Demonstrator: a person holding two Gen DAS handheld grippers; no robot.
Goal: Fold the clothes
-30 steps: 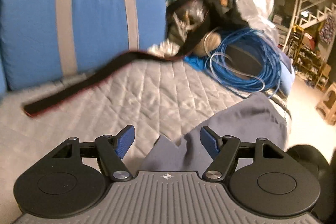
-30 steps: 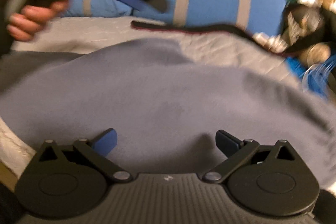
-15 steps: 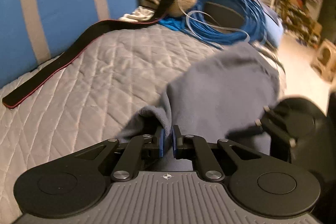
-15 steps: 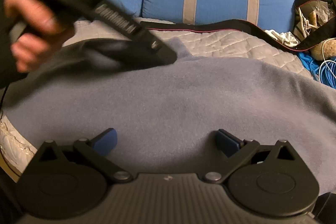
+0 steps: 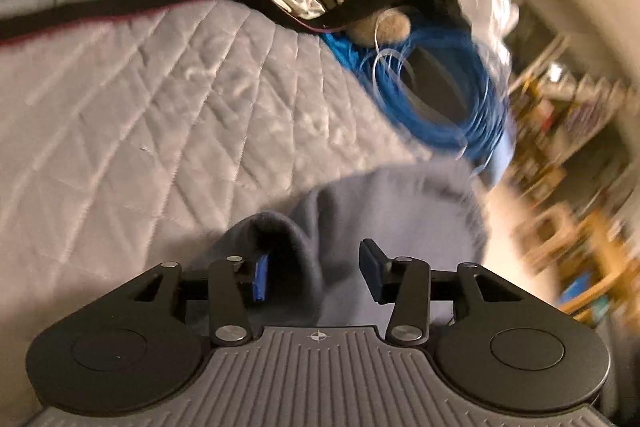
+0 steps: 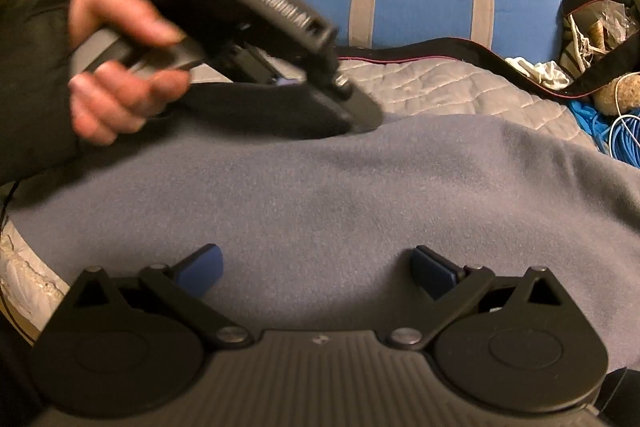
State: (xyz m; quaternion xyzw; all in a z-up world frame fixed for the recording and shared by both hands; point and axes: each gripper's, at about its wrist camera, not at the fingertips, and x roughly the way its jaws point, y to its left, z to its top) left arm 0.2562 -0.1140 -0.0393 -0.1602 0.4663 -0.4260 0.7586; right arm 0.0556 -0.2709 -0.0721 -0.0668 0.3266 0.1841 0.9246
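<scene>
Here, garment (image 5: 400,211) fold apparently sits between opening left tongs (image 5: 316,277).

White lettering on the left gripper (image 6: 360,115) is blurred, unreadable.

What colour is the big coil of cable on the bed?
Bright blue cable, clearest in the left wrist view.
</scene>
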